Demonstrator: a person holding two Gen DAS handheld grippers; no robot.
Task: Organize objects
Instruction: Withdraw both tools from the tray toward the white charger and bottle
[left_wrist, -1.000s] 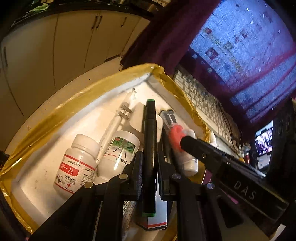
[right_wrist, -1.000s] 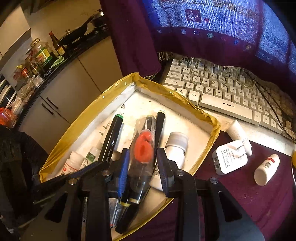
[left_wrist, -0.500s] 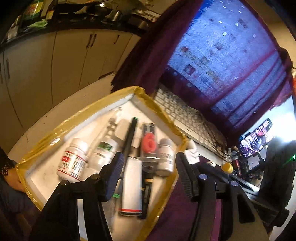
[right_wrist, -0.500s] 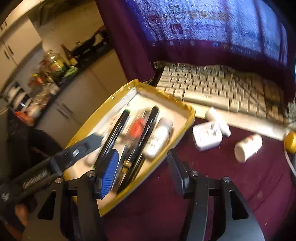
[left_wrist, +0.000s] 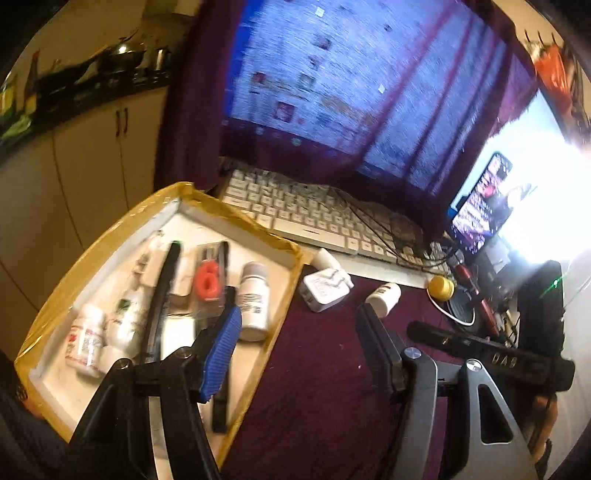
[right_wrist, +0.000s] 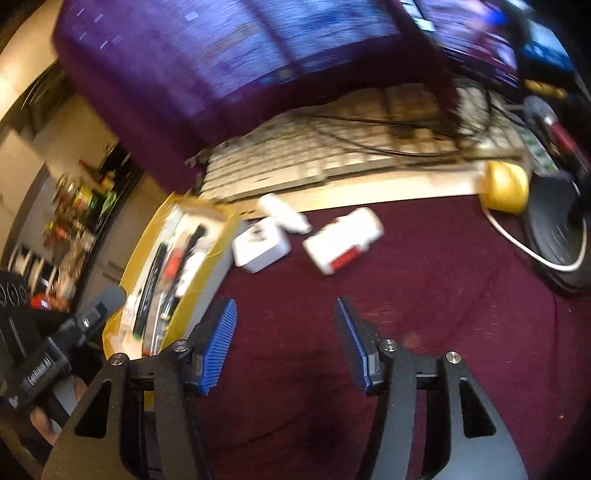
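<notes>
Maroon cloth covers the desk (right_wrist: 424, 314) where both grippers, left gripper (left_wrist: 299, 343) and right gripper (right_wrist: 286, 343), have just been opening their jaws, now empty, so next comes fetching the white bottle (right_wrist: 343, 245) for the yellow tray (left_wrist: 110, 236).

The left tool (left_wrist: 299, 332) points steeply down with its jaws standing wide apart; they have just been opening and nothing lies between them. One finger (left_wrist: 221, 354) bears a ribbed blue pad, while the other finger (left_wrist: 376, 350) shows only its dark side. The right tool (right_wrist: 286, 343) also tilts downward, jaws spread wide and empty after just opening, both blue pads (right_wrist: 218, 347) facing each other. In the right wrist view, the left tool's black body shows at lower left, with fingers of the person's hand (right_wrist: 44, 421) below it.
</notes>
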